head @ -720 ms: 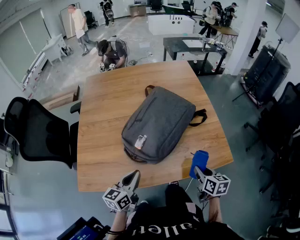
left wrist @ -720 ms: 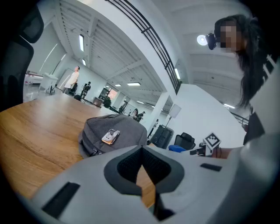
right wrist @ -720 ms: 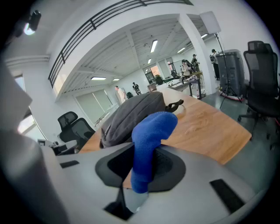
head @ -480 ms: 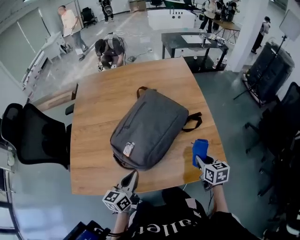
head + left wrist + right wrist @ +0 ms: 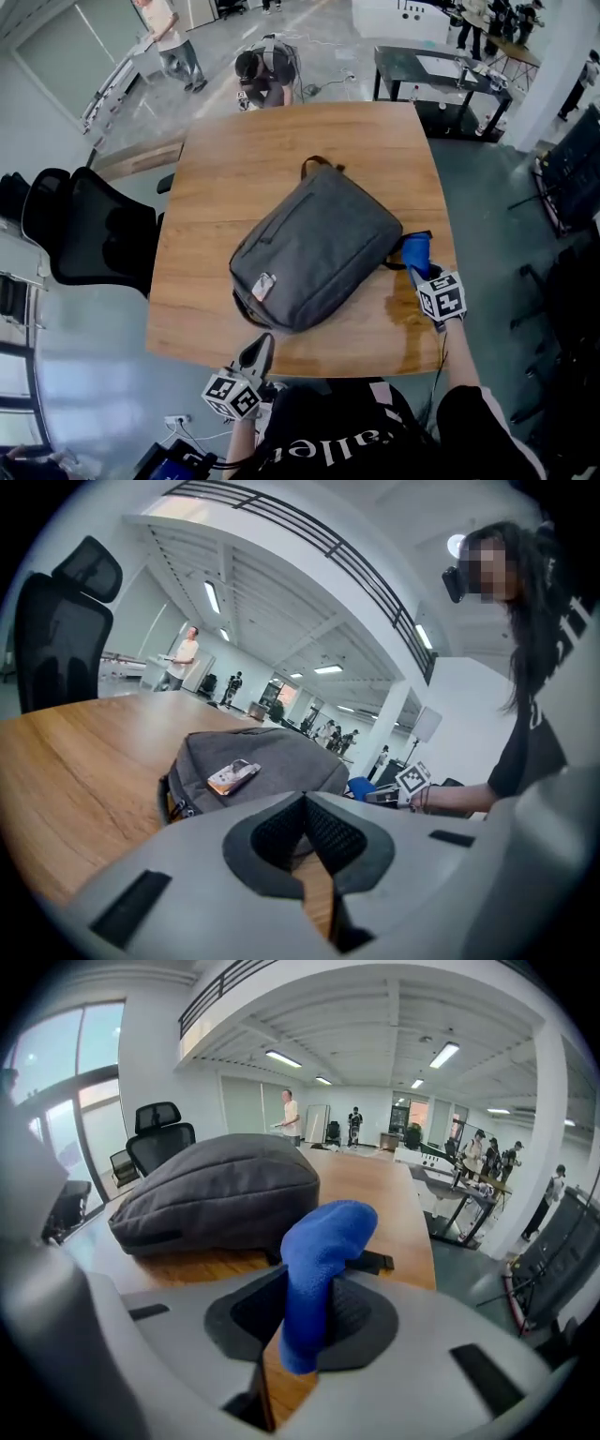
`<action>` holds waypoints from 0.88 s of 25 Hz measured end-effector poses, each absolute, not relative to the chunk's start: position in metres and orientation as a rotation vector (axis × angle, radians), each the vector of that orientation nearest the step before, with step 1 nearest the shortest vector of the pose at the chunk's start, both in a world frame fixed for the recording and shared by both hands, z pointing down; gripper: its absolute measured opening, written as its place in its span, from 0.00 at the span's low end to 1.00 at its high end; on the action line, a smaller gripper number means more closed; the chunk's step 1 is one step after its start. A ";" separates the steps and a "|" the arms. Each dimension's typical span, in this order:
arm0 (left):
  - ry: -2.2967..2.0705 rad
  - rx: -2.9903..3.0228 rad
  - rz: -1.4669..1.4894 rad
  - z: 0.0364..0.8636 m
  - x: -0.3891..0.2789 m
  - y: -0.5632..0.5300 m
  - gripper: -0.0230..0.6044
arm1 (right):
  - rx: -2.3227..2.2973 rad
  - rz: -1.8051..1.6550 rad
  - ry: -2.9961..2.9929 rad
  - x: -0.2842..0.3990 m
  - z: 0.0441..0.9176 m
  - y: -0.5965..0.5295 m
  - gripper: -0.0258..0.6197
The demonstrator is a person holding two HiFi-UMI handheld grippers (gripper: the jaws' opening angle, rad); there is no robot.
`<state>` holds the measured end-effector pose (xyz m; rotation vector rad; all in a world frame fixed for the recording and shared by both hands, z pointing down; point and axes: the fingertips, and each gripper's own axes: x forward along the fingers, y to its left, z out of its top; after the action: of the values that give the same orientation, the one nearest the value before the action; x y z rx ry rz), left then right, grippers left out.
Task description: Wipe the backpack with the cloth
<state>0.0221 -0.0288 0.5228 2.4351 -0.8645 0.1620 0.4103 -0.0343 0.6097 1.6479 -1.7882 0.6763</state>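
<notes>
A blue cloth [image 5: 319,1269] is being held pinched in the right claw [image 5: 419,269]. The jaws are closed on its lower part, so that a rounded wad is standing up above them. The claw is being carried low over the bench [image 5: 225,159], just beside the right-hand edge of the grey backpack [image 5: 319,246]. The cloth is close to a black strap [image 5: 398,266] trailing off the bag's side, and whether cloth and bag are touching cannot be told. The backpack is lying flat near the middle of the bench, its handle [image 5: 317,165] pointing away from the person and a small tag [image 5: 263,286] showing on its near end. The left claw [image 5: 260,349] is being held at the near edge of the bench with its jaws together on nothing, near the bag's near end but apart from it.

The step in hand is judged to be the bringing of the cloth onto the bag for a stroke. It would be done well with the wad pressed flat on the top panel, not dragged by its tip, and drawn in long overlapping passes from end to end. The bag is unsecured and is likely to be pushed along the wood, so the empty left claw could be rested on the near end to steady it. The strap is best avoided, lest it be snagged.
</notes>
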 end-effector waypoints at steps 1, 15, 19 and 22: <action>-0.892 2.425 0.155 0.524 0.016 -0.029 0.04 | 1.626 0.653 -1.788 0.410 0.610 -0.042 0.18; -0.950 2.395 0.131 0.524 -0.018 -0.014 0.04 | 1.384 0.523 -1.907 0.311 0.609 -0.034 0.18; -0.917 2.408 0.122 0.521 -0.032 -0.008 0.04 | 1.327 0.529 -1.946 0.259 0.609 -0.015 0.18; -0.892 2.415 0.123 0.520 -0.048 -0.004 0.04 | 1.289 0.544 -1.966 0.218 0.610 -0.002 0.18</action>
<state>-0.0476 -0.0037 0.5200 2.4145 -0.8919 0.1230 0.2179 -0.0022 0.6102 1.2890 -1.9661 0.5436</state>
